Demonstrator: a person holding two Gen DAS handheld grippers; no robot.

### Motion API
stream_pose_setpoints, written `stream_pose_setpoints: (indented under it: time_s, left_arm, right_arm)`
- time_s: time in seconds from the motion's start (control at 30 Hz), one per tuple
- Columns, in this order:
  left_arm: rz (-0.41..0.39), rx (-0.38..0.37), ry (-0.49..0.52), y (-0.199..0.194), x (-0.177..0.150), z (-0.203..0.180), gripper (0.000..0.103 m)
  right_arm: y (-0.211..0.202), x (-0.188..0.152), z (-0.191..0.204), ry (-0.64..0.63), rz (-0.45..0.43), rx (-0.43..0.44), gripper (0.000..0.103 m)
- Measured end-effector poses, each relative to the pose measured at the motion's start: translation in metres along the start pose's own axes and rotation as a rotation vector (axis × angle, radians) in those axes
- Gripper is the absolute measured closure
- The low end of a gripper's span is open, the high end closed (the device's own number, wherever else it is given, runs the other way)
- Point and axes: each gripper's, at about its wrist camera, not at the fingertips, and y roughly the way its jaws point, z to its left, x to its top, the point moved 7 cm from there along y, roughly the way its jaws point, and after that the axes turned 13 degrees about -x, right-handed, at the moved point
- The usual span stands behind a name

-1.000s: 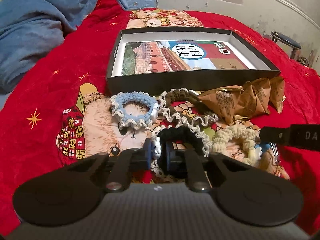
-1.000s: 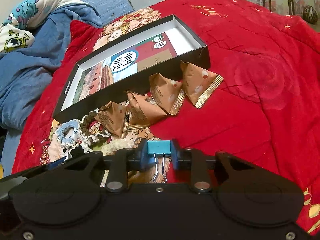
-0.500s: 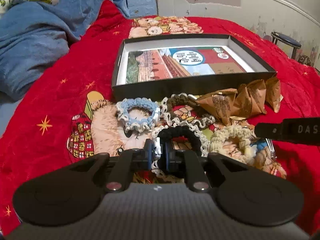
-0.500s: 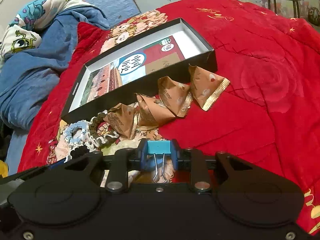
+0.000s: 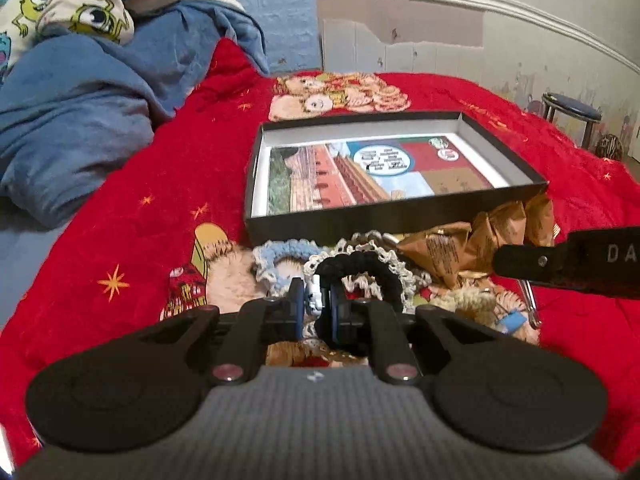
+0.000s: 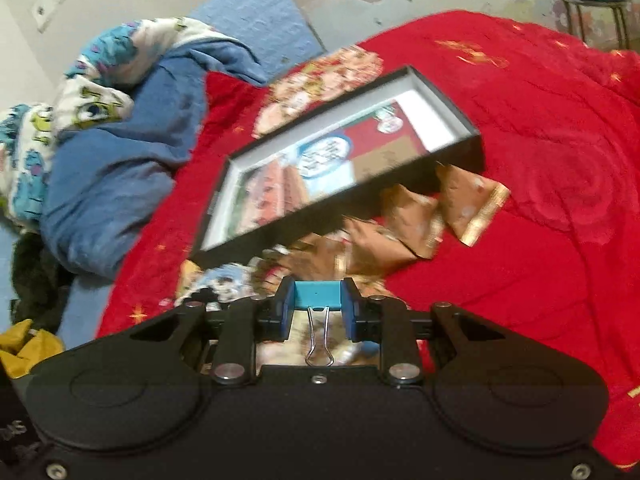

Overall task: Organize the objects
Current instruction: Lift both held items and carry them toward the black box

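Note:
My left gripper (image 5: 315, 307) is shut on a black crocheted scrunchie (image 5: 362, 266) with white trim and holds it lifted above the red blanket, short of the open black box (image 5: 360, 216). My right gripper (image 6: 317, 307) is shut on a blue binder clip (image 6: 317, 295), its wire handles hanging toward the camera. The box (image 6: 472, 148) lies ahead of it, with a printed sheet inside. A blue scrunchie (image 5: 280, 254), a brown one (image 5: 372, 237) and a cream one (image 5: 468, 302) lie in front of the box beside several brown snack packets (image 5: 480, 240).
A red blanket (image 5: 152, 200) covers the bed. A blue duvet (image 5: 72, 120) and cartoon-print bedding (image 5: 88, 4) are piled at the left. The snack packets (image 6: 460, 200) lie against the box's near wall. A stool (image 6: 592, 4) stands at the far right by the wall.
Both grippers have risen and pulled back from the bed, the left lifting the black scrunchie, the right carrying the blue clip. The right view has tilted and blurred with motion.

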Motion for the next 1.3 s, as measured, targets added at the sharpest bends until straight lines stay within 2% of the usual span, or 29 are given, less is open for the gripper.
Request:
stream_pose_setpoints:
  time_s: [0.1, 0.3, 0.47, 0.63, 0.7, 0.77, 0.87, 1.03, 1.13, 1.23, 1.3]
  left_arm:
    - [-0.025, 0.000, 0.002, -0.003, 0.005, 0.001, 0.088]
    - [-0.088, -0.009, -0.032, -0.012, 0.021, 0.010, 0.088]
    - [-0.200, 0.017, -0.014, -0.027, 0.045, 0.021, 0.088]
    - [-0.309, 0.035, -0.019, -0.033, 0.073, 0.040, 0.088]
    - [-0.352, -0.002, -0.032, -0.026, 0.084, 0.048, 0.088]
    - [-0.399, -0.071, -0.015, -0.015, 0.091, 0.052, 0.088]
    - [-0.358, -0.062, 0.006, 0.009, 0.094, 0.056, 0.088]
    - [-0.294, -0.095, -0.007, 0.051, 0.085, 0.060, 0.088]
    - [-0.242, -0.070, 0.021, 0.081, 0.077, 0.058, 0.088]
    - [-0.218, -0.060, 0.001, 0.094, 0.069, 0.057, 0.088]
    - [-0.202, -0.049, 0.029, 0.097, 0.067, 0.055, 0.088]
  right_arm:
    - [-0.009, 0.007, 0.009, 0.006, -0.034, 0.048, 0.079]
    - [-0.030, 0.030, 0.031, -0.048, -0.146, 0.062, 0.079]
    - [-0.046, 0.058, 0.050, -0.060, -0.203, 0.079, 0.079]
    - [-0.042, 0.094, 0.080, -0.057, -0.210, 0.125, 0.079]
    - [-0.032, 0.107, 0.091, -0.055, -0.202, 0.137, 0.079]
    - [-0.017, 0.117, 0.099, -0.038, -0.172, 0.159, 0.079]
    - [0.016, 0.127, 0.100, 0.008, -0.141, 0.129, 0.079]
    - [0.076, 0.121, 0.090, 0.015, -0.069, 0.057, 0.079]
    - [0.110, 0.112, 0.081, 0.081, -0.023, 0.032, 0.079]
    - [0.134, 0.099, 0.076, 0.050, -0.007, 0.006, 0.079]
    - [0.147, 0.088, 0.072, 0.054, 0.024, -0.009, 0.079]
